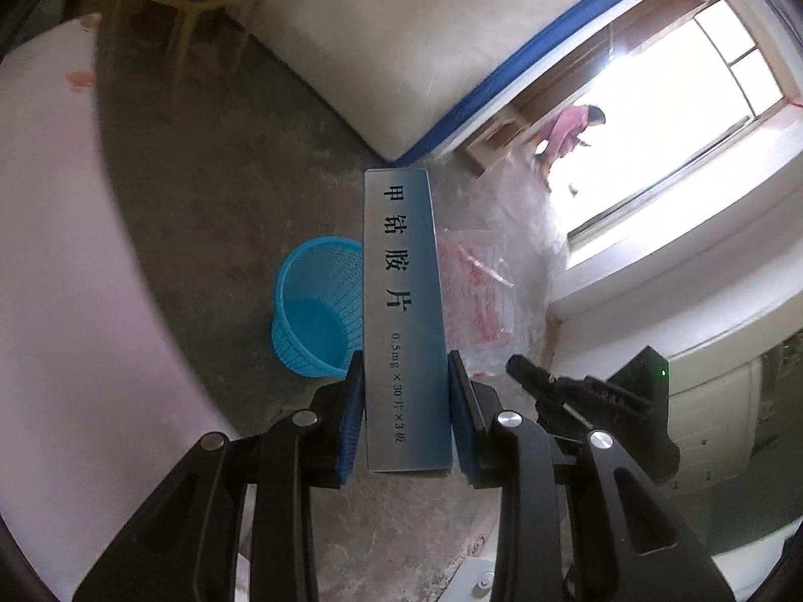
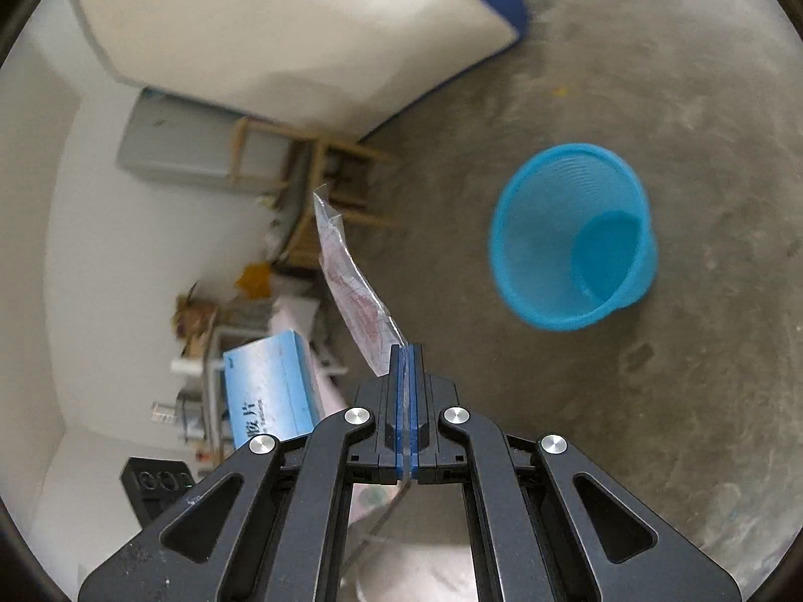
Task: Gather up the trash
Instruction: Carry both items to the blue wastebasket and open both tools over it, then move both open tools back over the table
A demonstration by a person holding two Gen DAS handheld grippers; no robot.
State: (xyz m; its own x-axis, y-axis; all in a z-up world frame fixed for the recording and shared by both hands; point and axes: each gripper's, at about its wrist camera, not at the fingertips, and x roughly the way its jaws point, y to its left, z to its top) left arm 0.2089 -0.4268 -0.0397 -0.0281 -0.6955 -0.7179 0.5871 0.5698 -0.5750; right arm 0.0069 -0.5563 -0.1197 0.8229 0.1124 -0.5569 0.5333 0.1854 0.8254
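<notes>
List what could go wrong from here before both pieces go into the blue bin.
1. The medicine box is long and the left gripper clamps only its near end, so it may pivot or slip.
2. The thin plastic wrapper in the right gripper is light and could drift past the blue basket.
3. The empty basket may tip if struck.

In the left wrist view, the medicine box [image 1: 404,301] is sitting between the pads of the left gripper [image 1: 405,401], reaching up the middle of the frame. The basket [image 1: 316,306] is standing on the floor [image 1: 211,210] just left of the box; the plastic wrapper [image 1: 477,291] is showing just right of it. The mattress [image 1: 401,50] is lying across the top. In the right wrist view, the wrapper is rising up-left from the right gripper [image 2: 406,376], with the basket at centre right.
</notes>
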